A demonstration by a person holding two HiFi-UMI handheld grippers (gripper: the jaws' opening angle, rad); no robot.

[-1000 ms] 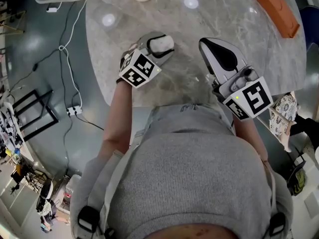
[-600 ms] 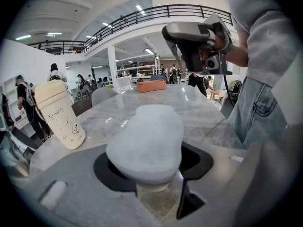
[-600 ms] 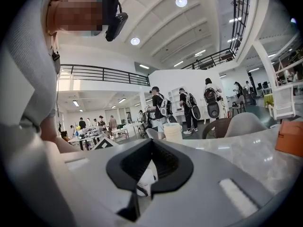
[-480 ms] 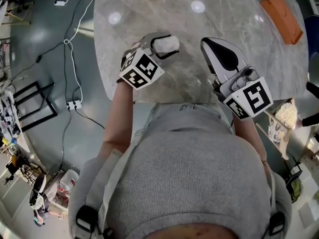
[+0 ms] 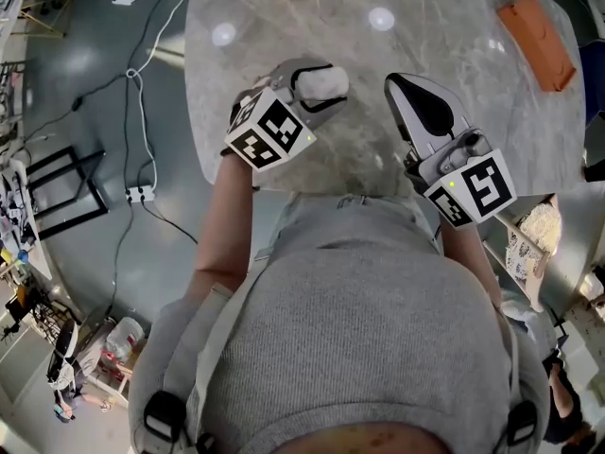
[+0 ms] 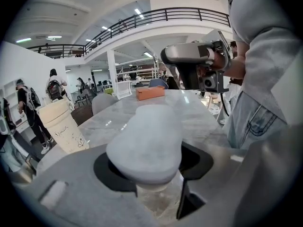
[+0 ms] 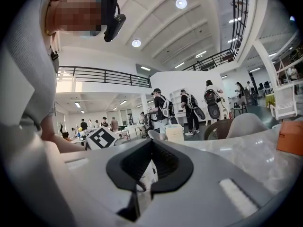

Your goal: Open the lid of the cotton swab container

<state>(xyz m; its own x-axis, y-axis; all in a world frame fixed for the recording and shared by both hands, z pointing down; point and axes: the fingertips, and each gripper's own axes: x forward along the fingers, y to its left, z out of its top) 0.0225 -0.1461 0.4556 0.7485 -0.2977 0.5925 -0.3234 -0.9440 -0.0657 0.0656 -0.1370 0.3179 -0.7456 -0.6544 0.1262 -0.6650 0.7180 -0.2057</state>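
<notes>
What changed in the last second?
The left gripper has raised the translucent cotton swab container a little higher over the grey marble table, still clamped on it, its white lid still on. The right gripper stayed put, jaws shut and empty.

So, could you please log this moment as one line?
left gripper: shut on cotton swab container | lid: on, closed | right gripper: shut, empty, over the table

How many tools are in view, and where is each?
2. The left tool grips the cotton swab container over the table; the right tool, shut, is beside it on the right.
</notes>
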